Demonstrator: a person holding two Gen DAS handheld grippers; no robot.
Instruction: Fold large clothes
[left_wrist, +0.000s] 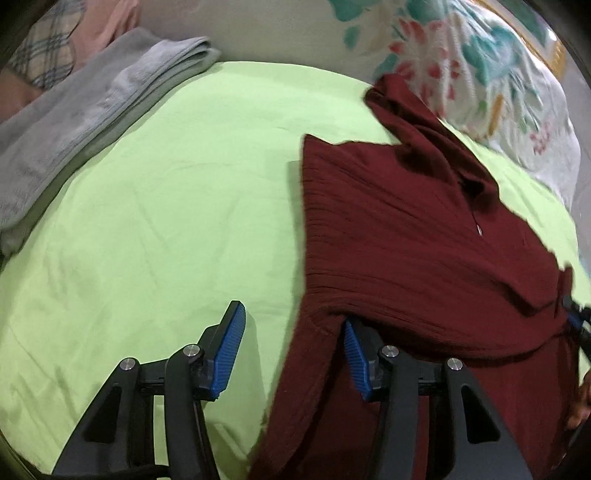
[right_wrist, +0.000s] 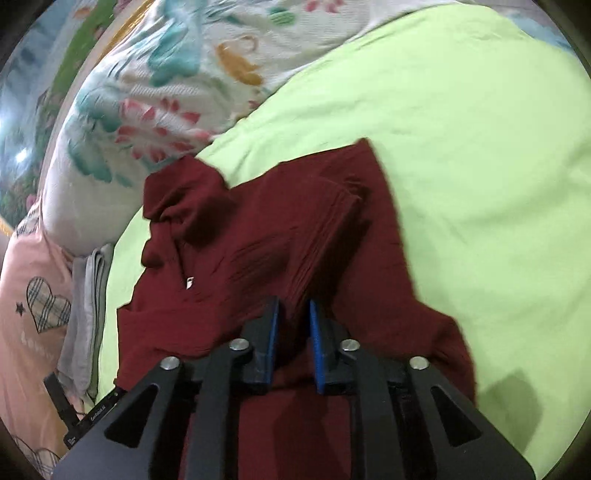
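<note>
Pinching a bunched ridge of the maroon knit sweater, the right gripper is holding its blue pads narrow, with fabric filling the gap between them. The left gripper is standing wide: one pad is lying over bare sheet, the other is tucked under the sweater's near edge, so nothing is being clamped there.

The sweater is lying partly folded on the lime-green bedsheet, toward the side nearest the floral quilt, with its collar reaching the quilt's edge. A folded grey garment is sitting across the sheet from the sweater, well apart, and a pink pillow with a plaid heart is lying beyond it.

Risk, as I judge it: the right grip is catching several layers, so lifting may drag the existing fold open; the left pad under the hem could snag and skew the edge.

Count: two grippers, one sweater, one grey garment, one quilt, one pillow.
</note>
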